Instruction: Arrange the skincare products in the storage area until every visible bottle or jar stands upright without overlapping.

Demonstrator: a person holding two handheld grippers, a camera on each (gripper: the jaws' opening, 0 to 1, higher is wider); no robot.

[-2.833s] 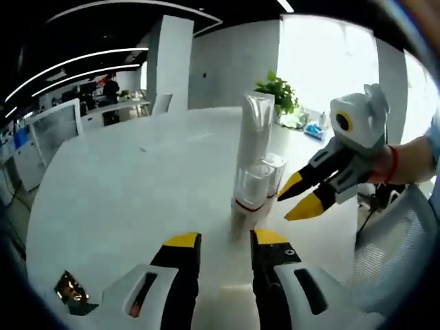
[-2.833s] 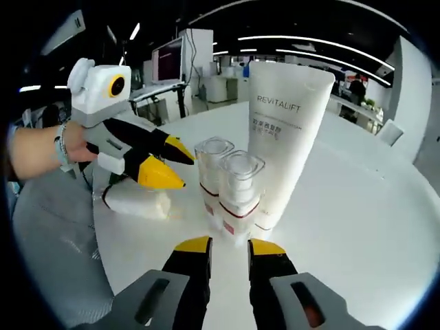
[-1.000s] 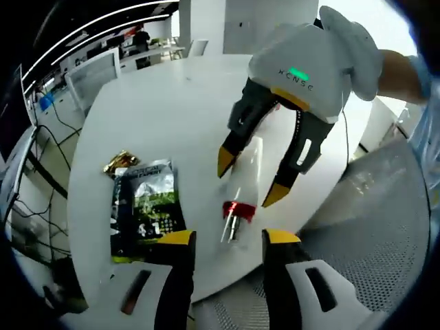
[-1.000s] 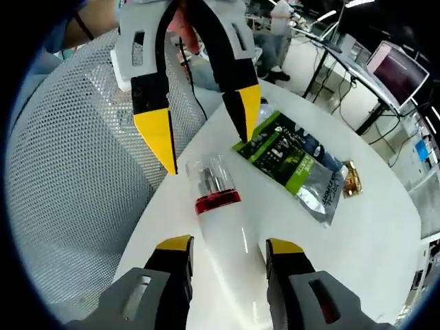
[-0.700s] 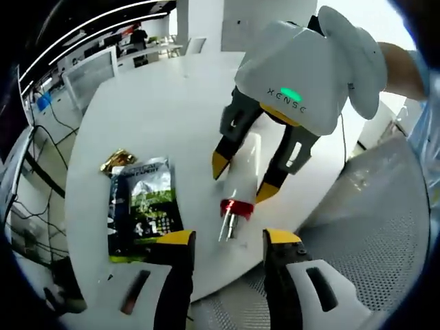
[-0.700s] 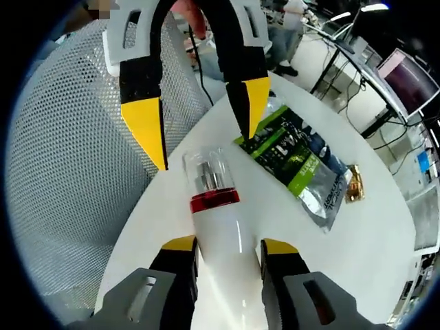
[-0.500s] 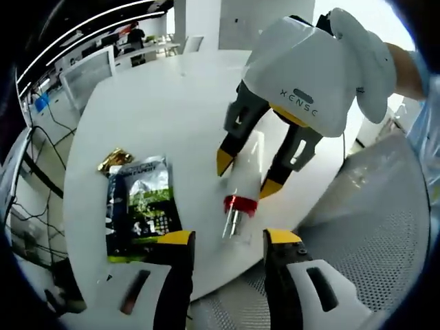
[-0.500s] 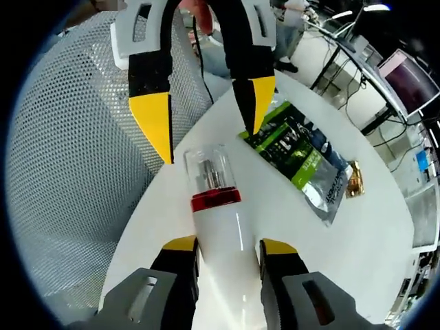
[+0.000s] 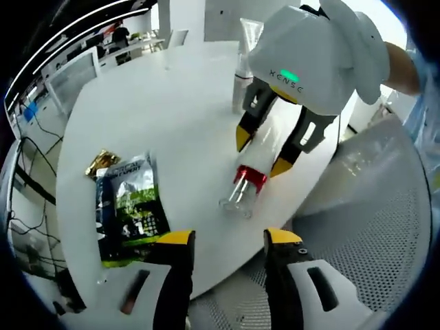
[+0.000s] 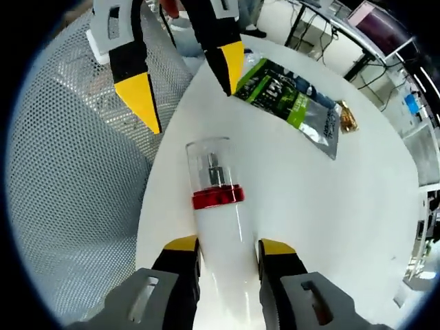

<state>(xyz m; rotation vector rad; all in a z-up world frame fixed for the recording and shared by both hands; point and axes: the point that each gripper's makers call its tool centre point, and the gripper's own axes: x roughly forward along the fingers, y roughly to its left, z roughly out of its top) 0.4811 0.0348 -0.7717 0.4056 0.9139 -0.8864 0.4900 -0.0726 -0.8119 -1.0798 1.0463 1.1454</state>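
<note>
The right tongs (image 10: 221,247) clench the white bottle (image 10: 218,220), lying tilted near the counter (image 10: 309,179) edge, while the left tongs (image 9: 225,240) hang released; a rushed swing upright could slide it off.

Hidden and cropped parts around the lying bottle.
In the left gripper view, the right gripper (image 9: 262,150) covers most of the bottle (image 9: 245,188), leaving its clear cap and red collar exposed; a tube (image 9: 246,42) behind is largely screened by the same gripper. In the right gripper view, the bottle's (image 10: 216,206) base runs out of sight between the jaws, and the print on the green pouch (image 10: 294,104) is too small to read.
</note>
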